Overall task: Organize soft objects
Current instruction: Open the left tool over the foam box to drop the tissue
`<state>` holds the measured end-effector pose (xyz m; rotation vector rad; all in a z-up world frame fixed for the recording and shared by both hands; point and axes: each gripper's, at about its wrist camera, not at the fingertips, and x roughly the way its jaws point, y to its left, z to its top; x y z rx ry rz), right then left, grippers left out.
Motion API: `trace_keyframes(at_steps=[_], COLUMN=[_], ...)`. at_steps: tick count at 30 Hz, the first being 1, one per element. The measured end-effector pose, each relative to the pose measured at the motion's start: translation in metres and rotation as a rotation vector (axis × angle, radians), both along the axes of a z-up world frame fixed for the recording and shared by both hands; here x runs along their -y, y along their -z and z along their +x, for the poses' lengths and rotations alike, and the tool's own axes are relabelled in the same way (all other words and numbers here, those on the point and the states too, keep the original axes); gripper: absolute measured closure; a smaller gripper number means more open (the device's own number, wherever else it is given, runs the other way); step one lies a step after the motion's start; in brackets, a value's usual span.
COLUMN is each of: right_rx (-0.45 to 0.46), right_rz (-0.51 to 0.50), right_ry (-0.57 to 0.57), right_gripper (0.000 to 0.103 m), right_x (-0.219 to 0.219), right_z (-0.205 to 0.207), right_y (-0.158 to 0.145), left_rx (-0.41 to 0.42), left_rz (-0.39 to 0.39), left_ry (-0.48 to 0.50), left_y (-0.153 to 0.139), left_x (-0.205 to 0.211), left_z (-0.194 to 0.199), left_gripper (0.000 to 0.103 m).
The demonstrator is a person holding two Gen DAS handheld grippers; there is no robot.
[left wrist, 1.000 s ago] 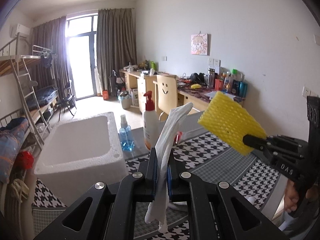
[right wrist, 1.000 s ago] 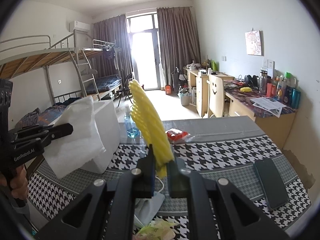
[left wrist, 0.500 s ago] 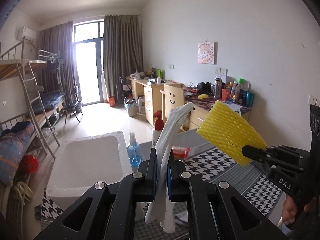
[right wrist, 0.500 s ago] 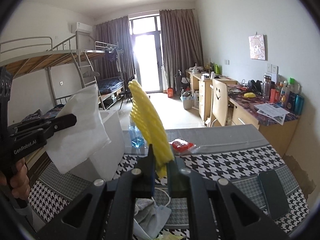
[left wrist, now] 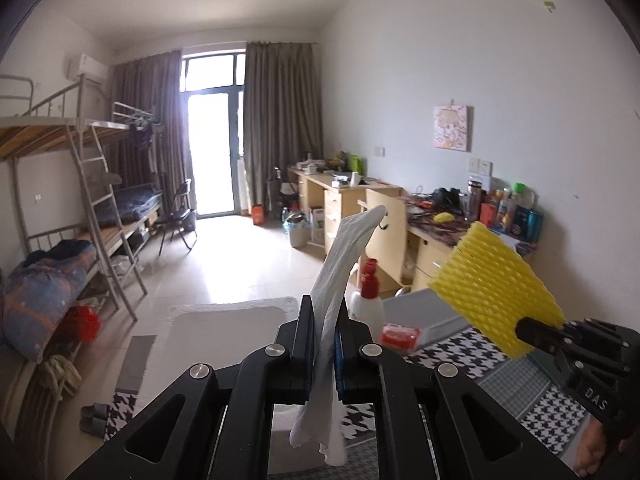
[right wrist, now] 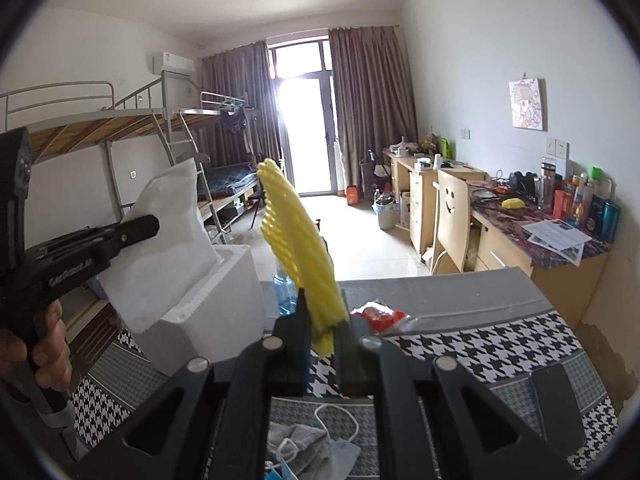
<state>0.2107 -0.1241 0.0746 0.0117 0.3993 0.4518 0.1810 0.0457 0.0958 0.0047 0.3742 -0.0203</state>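
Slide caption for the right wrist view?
Right gripper clamps yellow foam net; left gripper holds white foam sheet beside styrofoam box.

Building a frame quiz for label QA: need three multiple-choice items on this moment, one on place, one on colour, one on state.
1. Where is the foam box?
A. On the chequered table
B. On the bunk bed
C. On the wooden desk

2. What colour is the foam net in the right hand-held gripper?
A. Blue
B. Yellow
C. Red

3. What state is the left hand-held gripper in?
A. Open, holding nothing
B. Shut on the white sheet
C. Shut on the spray bottle

Key: 1 A, the box stands on the table at its left side. 2 B, the ribbed net is bright yellow in both views. 3 B, the sheet runs up between the closed fingers and hangs out below them.
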Motion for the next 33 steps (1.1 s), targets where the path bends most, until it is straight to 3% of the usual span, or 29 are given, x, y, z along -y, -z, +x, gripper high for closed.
trace_keyframes(at_steps=[19,33], right_rx=[0.002,-0.011], right_rz=[-0.048,-0.059], right_ry=[-0.125,-0.181], right_gripper=[0.091,0.091], right_x=[-0.042,-0.059], right_z=[0.014,0.020], right_y=[-0.013,-0.014], left_rx=[-0.020,-0.079], left_rz=[0.005,-0.003], left_ry=[-0.190,-0.265], left_y=[-0.003,0.011], left_x=[-0.041,-0.056], left_z=[0.025,0.038], left_gripper=[0.094,0.094])
